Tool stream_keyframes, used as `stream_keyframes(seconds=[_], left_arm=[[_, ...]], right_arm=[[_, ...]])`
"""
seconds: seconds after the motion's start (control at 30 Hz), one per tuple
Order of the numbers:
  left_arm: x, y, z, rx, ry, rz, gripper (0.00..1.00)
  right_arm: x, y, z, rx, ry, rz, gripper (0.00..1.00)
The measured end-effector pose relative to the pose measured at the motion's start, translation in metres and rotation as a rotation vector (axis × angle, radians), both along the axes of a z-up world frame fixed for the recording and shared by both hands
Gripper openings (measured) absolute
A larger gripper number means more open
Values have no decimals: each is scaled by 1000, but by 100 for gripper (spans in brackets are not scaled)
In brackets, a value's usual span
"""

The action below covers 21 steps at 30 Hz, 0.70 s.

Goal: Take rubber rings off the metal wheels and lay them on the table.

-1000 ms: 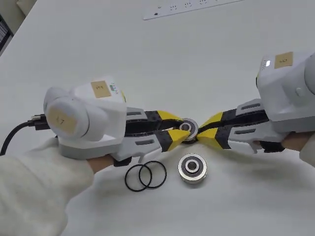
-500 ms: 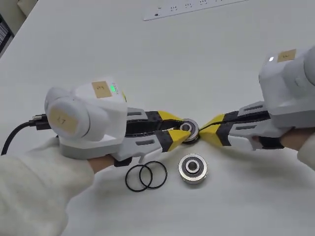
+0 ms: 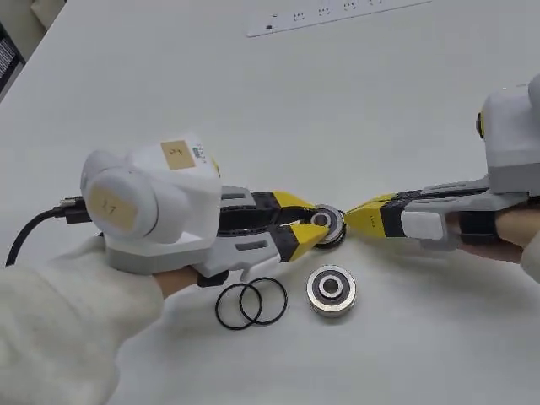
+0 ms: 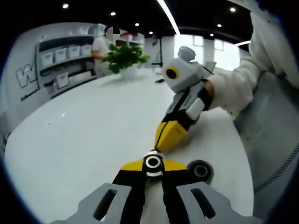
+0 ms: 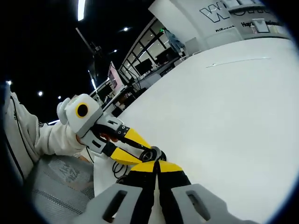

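My left gripper [image 3: 319,226] is shut on a small metal wheel [image 3: 324,221] held just above the white table [image 3: 253,110]; in the left gripper view the wheel [image 4: 153,162] sits between the yellow tips. From the right, my right gripper [image 3: 350,221] lies rolled on its side, its jaws shut at the wheel's edge on the thin black rubber ring [image 5: 150,150]. A second metal wheel [image 3: 330,288] lies flat on the table just in front. Two loose black rubber rings [image 3: 251,302] overlap beside it.
A white power strip [image 3: 337,13] lies at the table's far edge. A black cable [image 3: 25,232] trails from the left gripper's body. Shelves and a plant [image 4: 124,56] stand far behind.
The right gripper has rolled onto its side and its body has drawn back to the right, with its tips still at the wheel. The left gripper has held the wheel still.
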<state>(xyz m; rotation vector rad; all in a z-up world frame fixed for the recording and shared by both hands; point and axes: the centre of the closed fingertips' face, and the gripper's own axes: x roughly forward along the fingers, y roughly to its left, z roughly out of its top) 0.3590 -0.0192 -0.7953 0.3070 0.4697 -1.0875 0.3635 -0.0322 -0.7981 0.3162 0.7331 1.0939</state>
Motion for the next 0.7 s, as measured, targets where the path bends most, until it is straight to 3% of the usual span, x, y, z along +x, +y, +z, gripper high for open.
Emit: stream_keyframes(seconds=[0.3,0.37,0.7], left_arm=[[-1,-1,0,0,-2,0,13],[-1,-1,0,1,-3,0,13],[-1,-1,0,1,-5,-1,13]], right_arm=[[-3,4,4,-4,-5,10,0],[-4,5,6,4,12,5,0],[-6,9,9,3,-4,17,0]])
